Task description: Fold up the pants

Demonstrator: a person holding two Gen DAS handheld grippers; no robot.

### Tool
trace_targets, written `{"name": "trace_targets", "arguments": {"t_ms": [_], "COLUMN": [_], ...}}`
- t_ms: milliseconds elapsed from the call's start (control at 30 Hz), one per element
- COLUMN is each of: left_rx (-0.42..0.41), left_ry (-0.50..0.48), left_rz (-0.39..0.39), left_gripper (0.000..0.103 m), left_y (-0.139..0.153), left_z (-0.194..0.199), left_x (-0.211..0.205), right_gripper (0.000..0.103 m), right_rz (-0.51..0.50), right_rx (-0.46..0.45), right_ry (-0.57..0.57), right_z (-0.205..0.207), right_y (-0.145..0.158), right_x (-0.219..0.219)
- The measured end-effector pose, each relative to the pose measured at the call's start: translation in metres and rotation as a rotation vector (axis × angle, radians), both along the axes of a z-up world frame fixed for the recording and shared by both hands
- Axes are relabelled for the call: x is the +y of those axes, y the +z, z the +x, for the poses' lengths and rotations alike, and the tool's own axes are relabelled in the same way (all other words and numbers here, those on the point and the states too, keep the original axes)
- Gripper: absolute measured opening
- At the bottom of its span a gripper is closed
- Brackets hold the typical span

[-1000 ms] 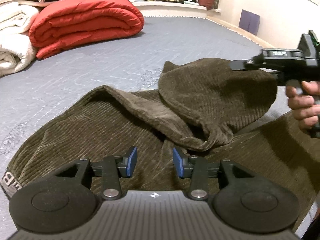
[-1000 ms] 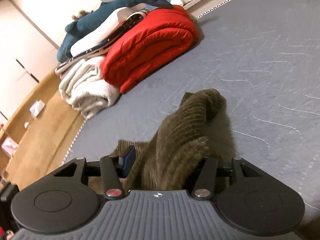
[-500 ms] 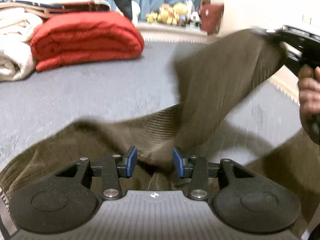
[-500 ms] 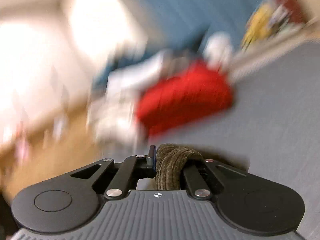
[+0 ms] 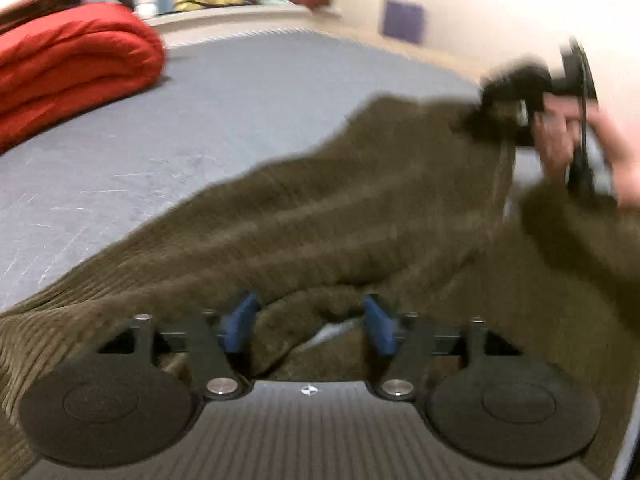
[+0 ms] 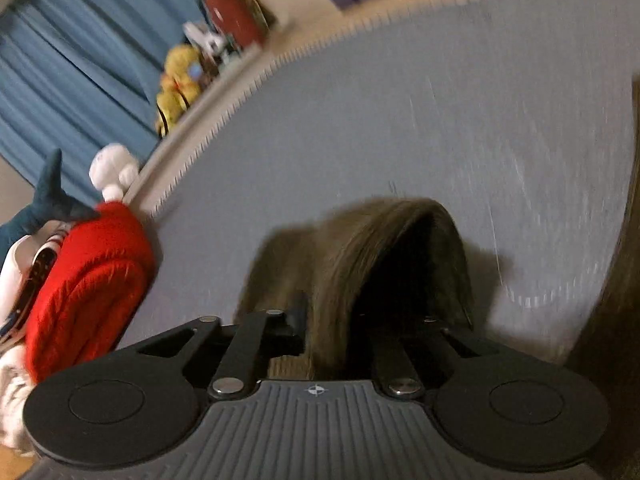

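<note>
Brown corduroy pants (image 5: 328,216) lie spread over the grey bed (image 5: 248,92). My left gripper (image 5: 308,326) is open, low over the near part of the pants, with cloth bunched between its blue pads without being pinched. My right gripper (image 6: 348,320) is shut on a fold of the pants (image 6: 352,248) and holds that end lifted. In the left wrist view it appears at the right (image 5: 516,108), pulling the leg out straight and taut. The views are blurred by motion.
A folded red duvet (image 5: 68,76) lies at the bed's far left, with white towels (image 6: 12,396) beside it. Stuffed toys (image 6: 180,84) sit on a ledge before blue curtains. The bed's edge and a wall are at the right.
My right gripper has swung the held pant leg up and out to the right, unfolding it and stretching it flat. My left gripper has opened wider and stayed over the near cloth.
</note>
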State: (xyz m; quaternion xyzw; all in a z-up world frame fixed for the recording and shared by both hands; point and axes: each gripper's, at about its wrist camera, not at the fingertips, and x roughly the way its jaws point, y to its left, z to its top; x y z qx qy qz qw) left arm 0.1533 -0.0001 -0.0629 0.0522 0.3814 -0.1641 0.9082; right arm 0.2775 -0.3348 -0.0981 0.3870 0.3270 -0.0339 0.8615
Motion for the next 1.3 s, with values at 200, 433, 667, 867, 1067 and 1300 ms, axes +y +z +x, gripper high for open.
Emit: {"name": "trace_targets", "arguments": {"t_ms": [200, 433, 667, 867, 1067, 1300], "left_rx": [-0.014, 0.007, 0.06, 0.091, 0.084, -0.028], "left_ry": [-0.062, 0.016, 0.056, 0.062, 0.045, 0.005], "left_rz": [0.146, 0.131, 0.178, 0.138, 0.131, 0.051], "left_gripper": [0.069, 0.017, 0.015, 0.014, 0.014, 0.012], "left_y": [-0.013, 0.014, 0.046, 0.054, 0.056, 0.05], "left_z": [0.004, 0.008, -0.017, -0.029, -0.034, -0.028], "left_x": [-0.01, 0.017, 0.055, 0.077, 0.075, 0.067], "right_gripper": [0.04, 0.024, 0.034, 0.041, 0.027, 0.007], "right_rz": [0.197, 0.306, 0.377, 0.454, 0.51, 0.131], "right_rx": [0.014, -0.099, -0.268, -0.079, -0.031, -0.452], "right_ry": [0.036, -0.046, 0.085, -0.096, -0.157, 0.083], "right_z": [0.008, 0.008, 0.007, 0.019, 0.014, 0.021], "right_y": [-0.012, -0.001, 0.021, -0.025, -0.042, 0.075], "right_x": [-0.035, -0.056, -0.039, -0.062, -0.062, -0.036]}}
